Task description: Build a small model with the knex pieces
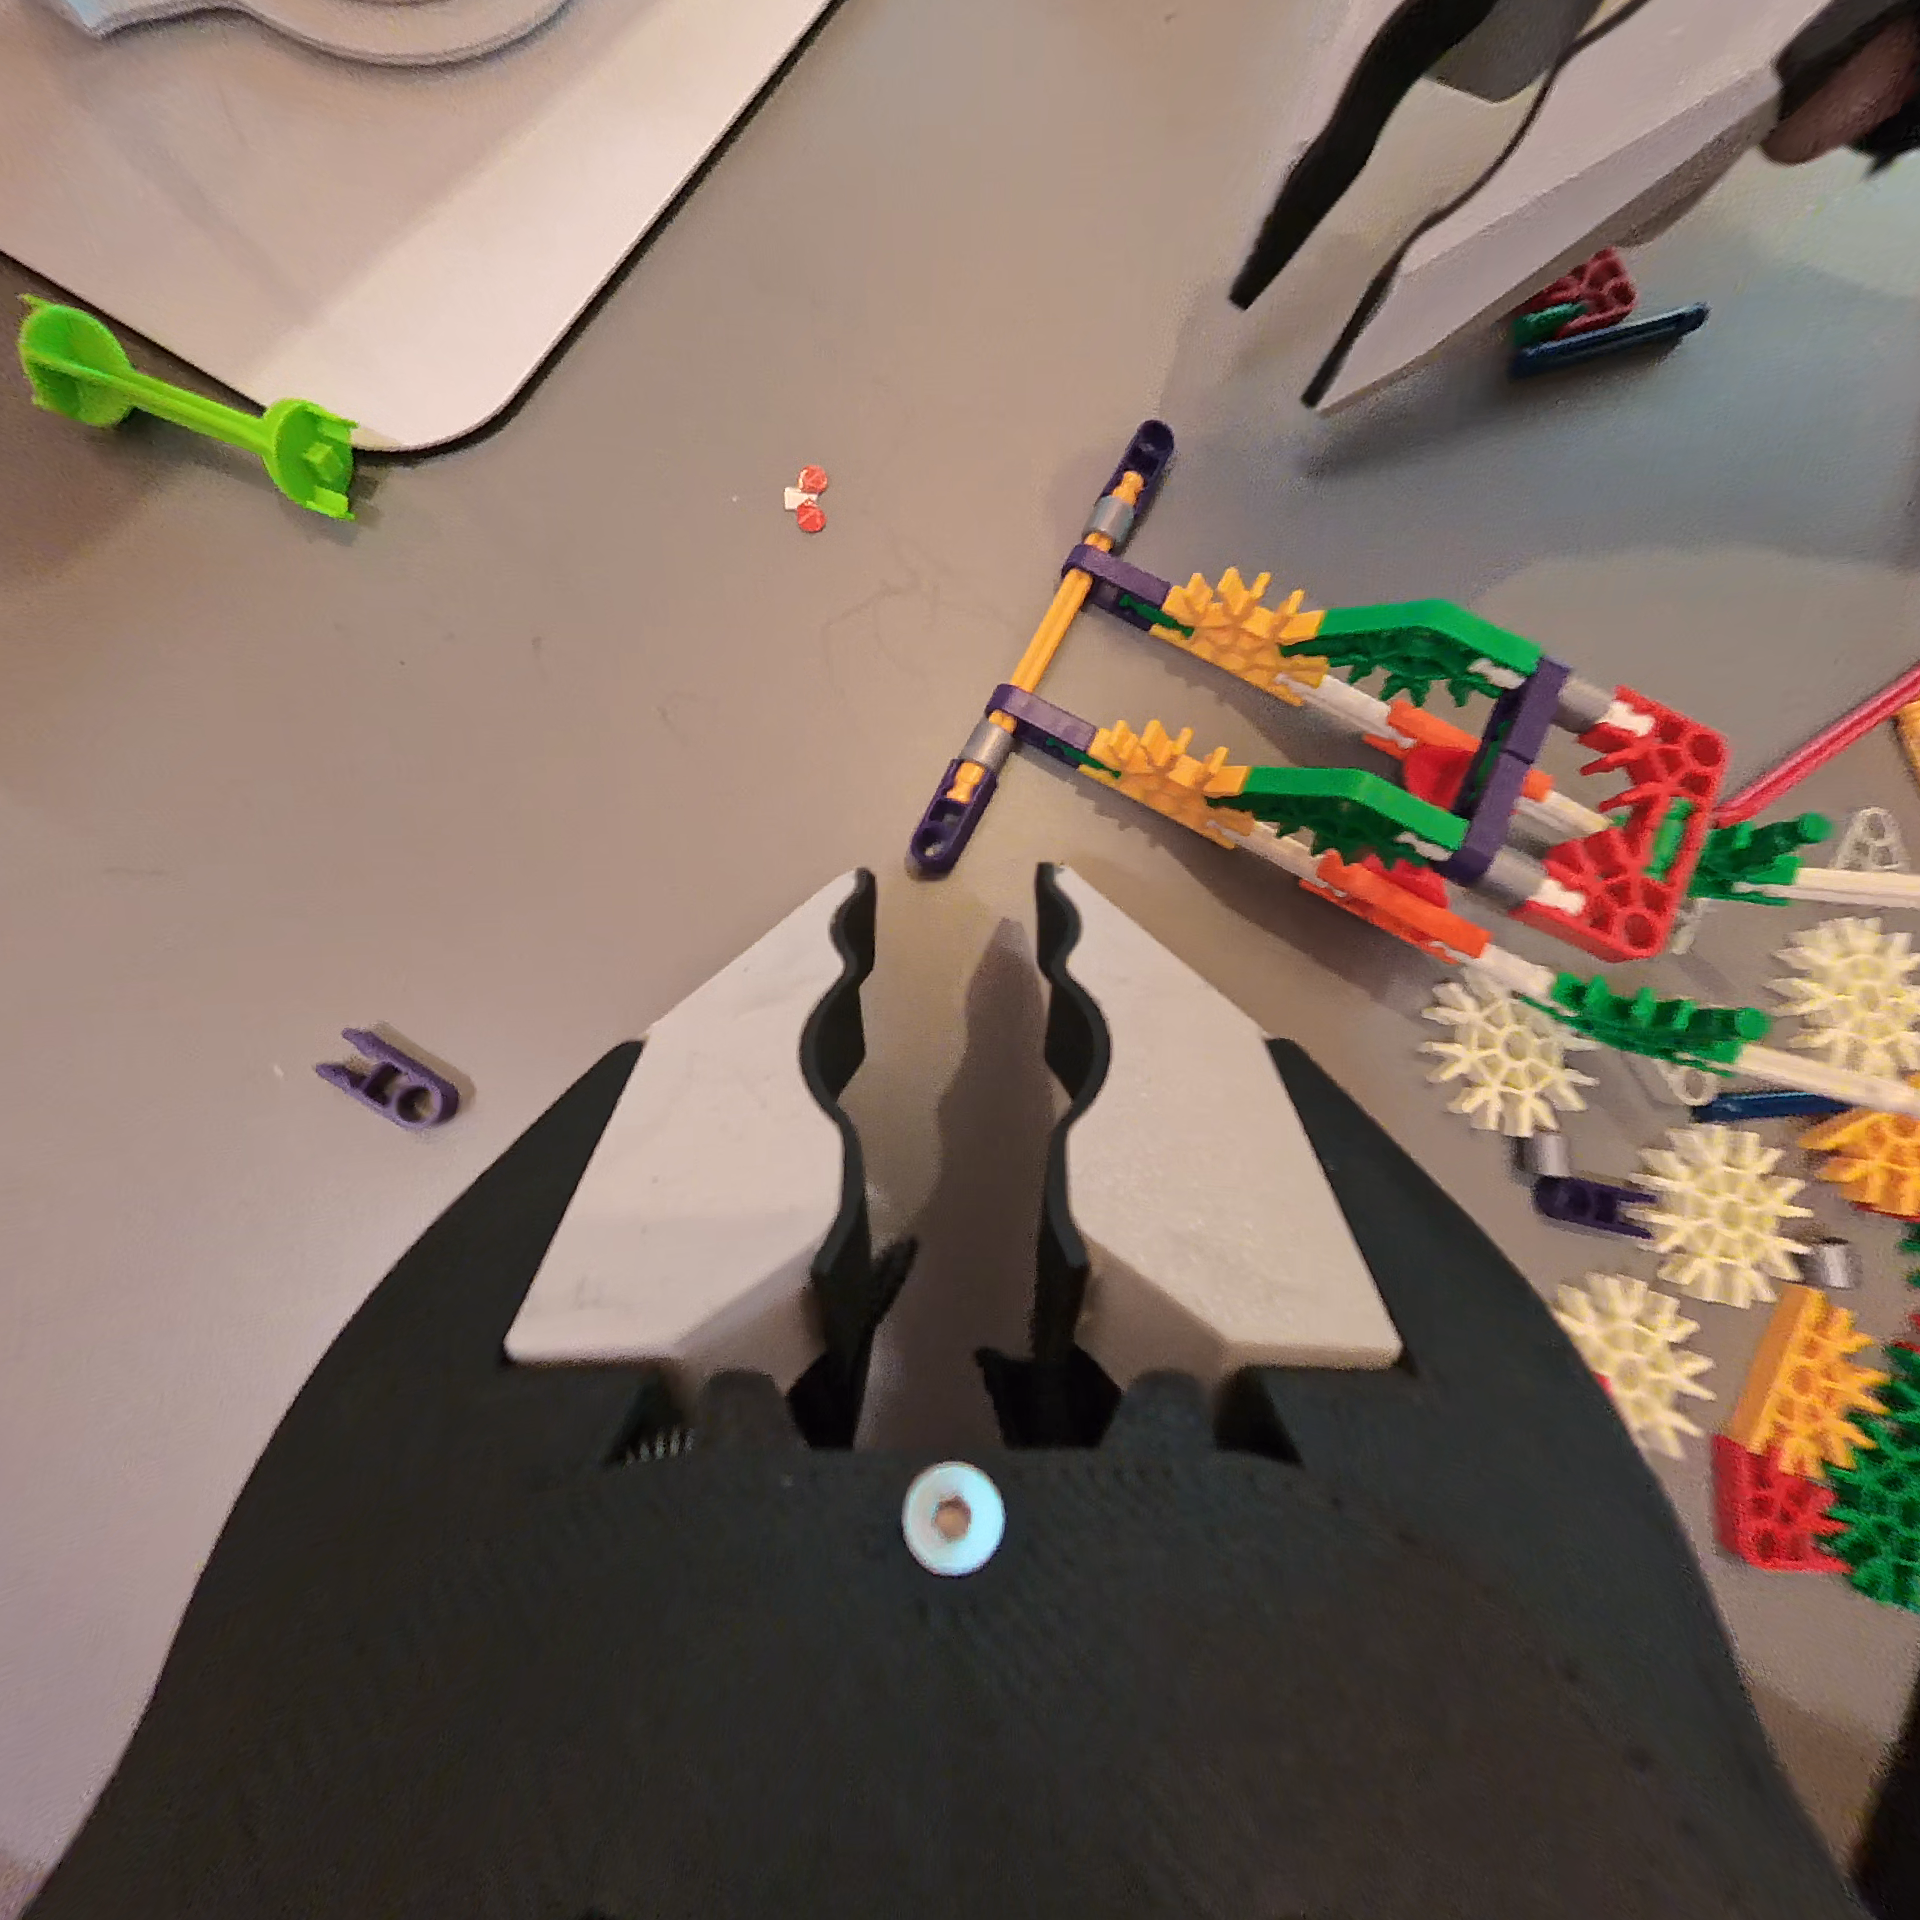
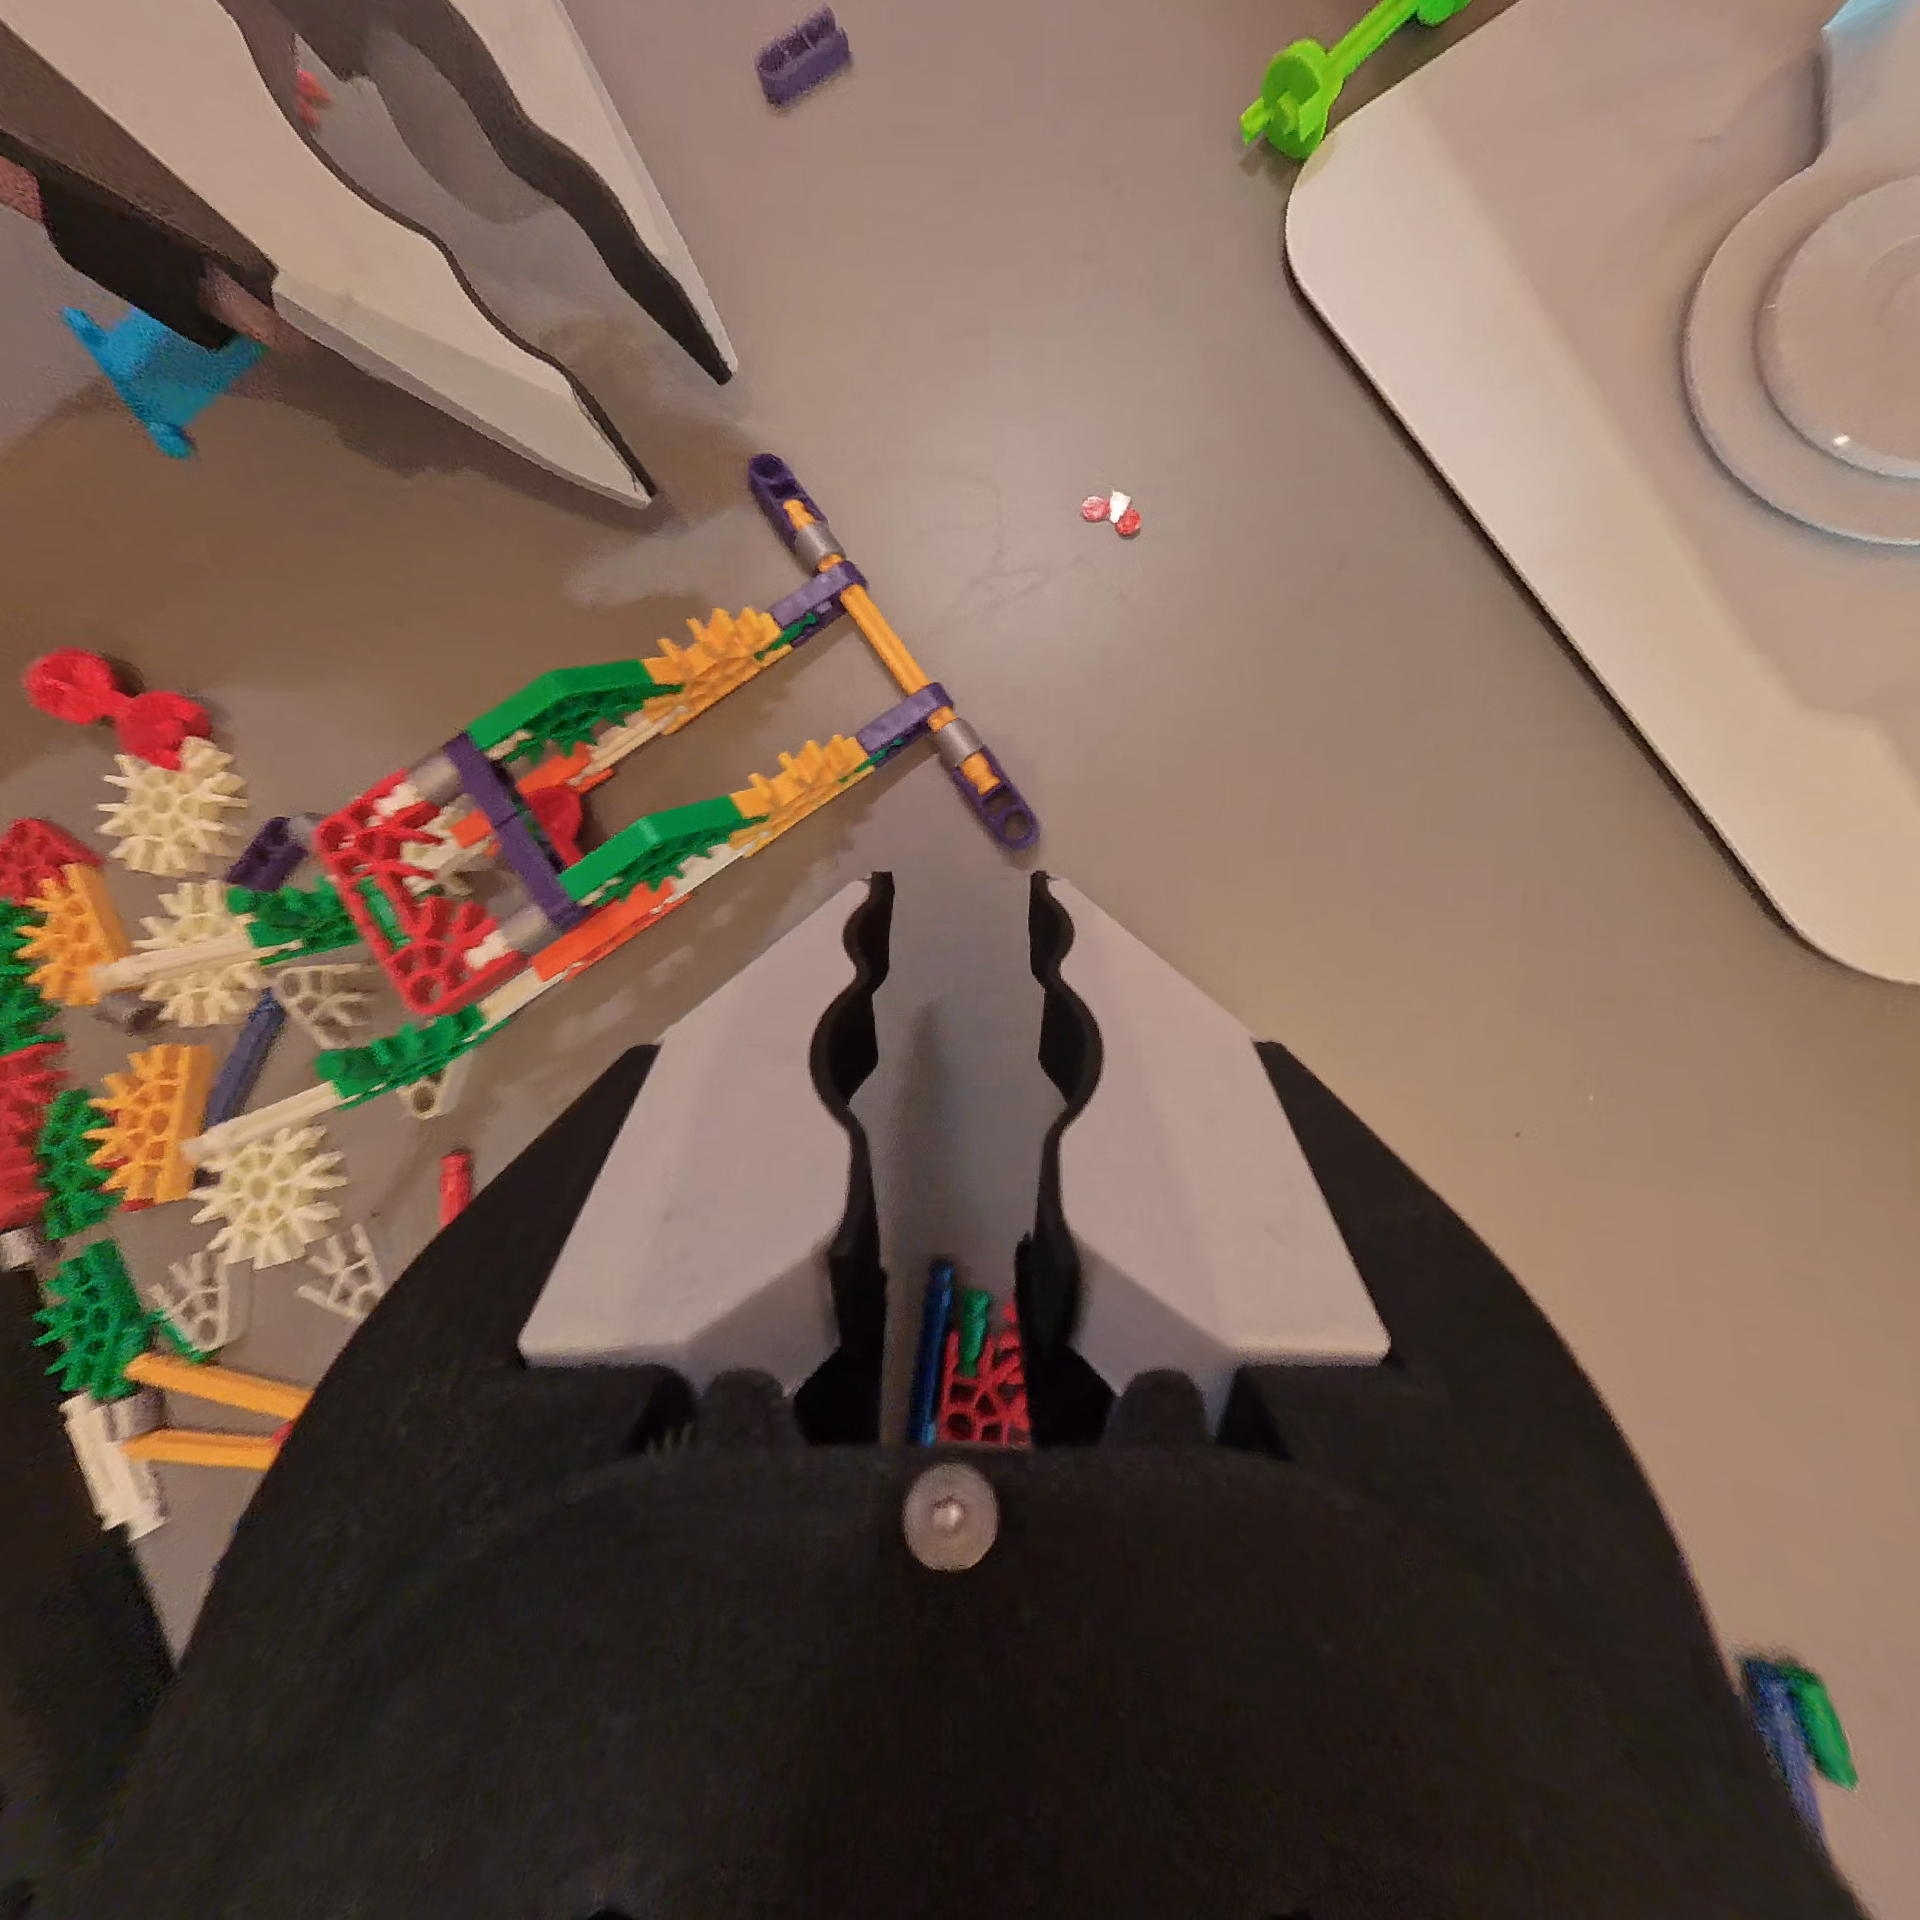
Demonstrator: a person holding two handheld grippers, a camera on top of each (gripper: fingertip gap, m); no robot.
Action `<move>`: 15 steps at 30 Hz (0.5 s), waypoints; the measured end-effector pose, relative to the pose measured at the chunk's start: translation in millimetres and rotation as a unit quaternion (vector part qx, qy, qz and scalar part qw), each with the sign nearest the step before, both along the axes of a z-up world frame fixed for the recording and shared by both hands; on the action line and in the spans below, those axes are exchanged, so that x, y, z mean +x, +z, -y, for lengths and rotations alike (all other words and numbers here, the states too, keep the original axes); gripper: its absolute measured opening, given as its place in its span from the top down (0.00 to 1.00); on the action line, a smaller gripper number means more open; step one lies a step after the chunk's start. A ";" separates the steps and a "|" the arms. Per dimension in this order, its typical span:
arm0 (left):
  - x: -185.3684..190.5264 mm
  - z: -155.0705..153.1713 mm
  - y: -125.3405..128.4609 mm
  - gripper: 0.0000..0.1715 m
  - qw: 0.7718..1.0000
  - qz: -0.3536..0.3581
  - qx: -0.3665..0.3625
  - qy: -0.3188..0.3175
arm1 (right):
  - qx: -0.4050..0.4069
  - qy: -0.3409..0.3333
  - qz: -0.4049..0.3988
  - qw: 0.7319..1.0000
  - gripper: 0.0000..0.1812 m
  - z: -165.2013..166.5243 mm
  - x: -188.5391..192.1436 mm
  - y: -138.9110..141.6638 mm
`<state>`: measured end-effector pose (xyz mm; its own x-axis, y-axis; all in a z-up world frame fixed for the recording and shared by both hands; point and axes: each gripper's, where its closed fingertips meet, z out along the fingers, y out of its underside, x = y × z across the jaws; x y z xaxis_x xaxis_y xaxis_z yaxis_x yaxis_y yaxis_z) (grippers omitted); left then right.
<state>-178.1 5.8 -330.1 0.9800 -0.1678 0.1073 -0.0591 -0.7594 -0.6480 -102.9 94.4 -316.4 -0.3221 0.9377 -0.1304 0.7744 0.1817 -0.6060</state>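
Observation:
A toy model (image 1: 1351, 748) built of coloured rods and connectors lies on the grey table; it also shows in the right wrist view (image 2: 644, 769). Its yellow axle (image 1: 1049, 644) ends in purple connectors. My left gripper (image 1: 956, 883) is open and empty, its tips just short of the near purple end (image 1: 940, 831). My right gripper (image 2: 961, 894) is open, its tips close to the other purple end (image 2: 1003, 805). A small red, blue and green piece (image 2: 977, 1371) shows through the gap low between its fingers; it appears to lie on the table underneath.
A pile of loose white, yellow, green and red connectors (image 1: 1714, 1216) lies beside the model. A loose purple connector (image 1: 390, 1075), a lime green part (image 1: 177, 410), small red bits (image 1: 805, 499) and a grey tray (image 1: 364, 208) are around. The right gripper (image 1: 1278, 348) shows far right. The grippers' ends are close to 12 centimeters from one another.

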 end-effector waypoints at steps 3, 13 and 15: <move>15.3 8.2 12.4 0.83 0.999 0.035 0.014 0.008 | -0.023 -0.002 -0.009 1.000 0.84 9.3 15.4 13.7; 82.1 41.5 39.7 0.58 0.984 0.172 0.042 0.003 | -0.126 -0.001 -0.012 0.992 0.72 58.8 52.8 29.2; 92.6 47.4 39.0 0.57 0.982 0.185 0.040 -0.001 | -0.135 -0.004 -0.008 0.991 0.68 65.6 55.6 26.5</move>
